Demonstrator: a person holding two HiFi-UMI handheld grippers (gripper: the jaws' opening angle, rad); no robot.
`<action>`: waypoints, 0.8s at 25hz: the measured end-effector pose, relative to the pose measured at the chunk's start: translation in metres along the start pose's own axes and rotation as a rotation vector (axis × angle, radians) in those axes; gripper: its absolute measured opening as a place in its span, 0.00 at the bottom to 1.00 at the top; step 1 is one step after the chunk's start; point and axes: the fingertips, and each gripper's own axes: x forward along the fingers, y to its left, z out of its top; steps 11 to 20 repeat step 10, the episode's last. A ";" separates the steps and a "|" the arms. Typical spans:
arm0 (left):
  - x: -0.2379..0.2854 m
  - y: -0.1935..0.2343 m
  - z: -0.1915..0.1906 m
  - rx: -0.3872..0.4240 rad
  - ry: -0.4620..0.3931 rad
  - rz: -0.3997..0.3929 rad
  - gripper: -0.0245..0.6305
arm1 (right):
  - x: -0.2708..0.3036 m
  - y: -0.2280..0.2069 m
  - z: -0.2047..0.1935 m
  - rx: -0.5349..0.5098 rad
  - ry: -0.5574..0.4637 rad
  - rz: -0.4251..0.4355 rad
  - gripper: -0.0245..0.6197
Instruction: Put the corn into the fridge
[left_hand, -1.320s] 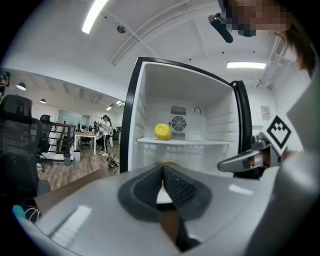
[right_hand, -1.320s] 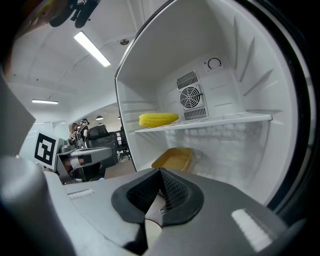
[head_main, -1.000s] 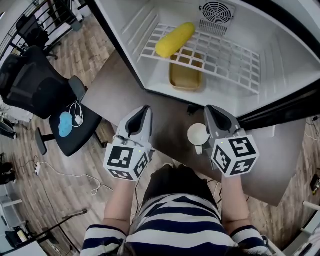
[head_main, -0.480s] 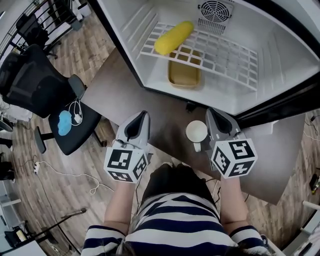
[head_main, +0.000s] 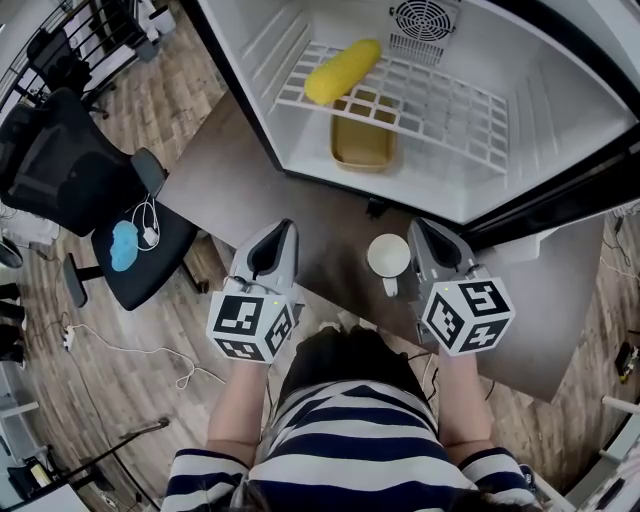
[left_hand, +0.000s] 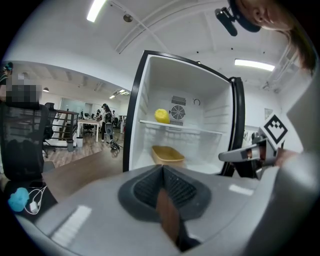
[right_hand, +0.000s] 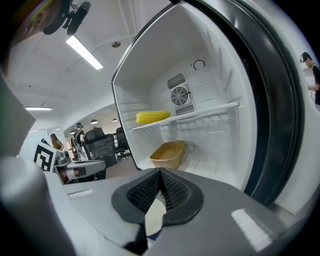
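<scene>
Office chair (head_main: 70, 170) sits off to the left. Left gripper (head_main: 284, 232) hangs over the table (head_main: 250, 170) with its jaws pressed together, nothing in them. Corn (head_main: 342, 71) is lying on the wire shelf (head_main: 450, 110) inside the open fridge (head_main: 560, 100), yellow tray (head_main: 363, 145) underneath it. White cup (head_main: 388, 256) stands just beside the right gripper (head_main: 421, 228), which is closed up and empty too.

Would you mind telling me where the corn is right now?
In the head view, the corn lies inside the fridge on the left end of the white wire shelf, above the yellow tray and left of the fan vent.
</scene>
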 end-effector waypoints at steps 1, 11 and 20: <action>-0.001 0.000 0.000 -0.002 0.000 0.001 0.04 | -0.001 0.000 0.000 0.000 -0.002 0.000 0.02; -0.011 -0.003 0.003 -0.007 -0.004 0.007 0.04 | -0.008 0.003 0.000 -0.019 -0.001 -0.004 0.02; -0.011 -0.003 0.003 -0.007 -0.004 0.007 0.04 | -0.008 0.003 0.000 -0.019 -0.001 -0.004 0.02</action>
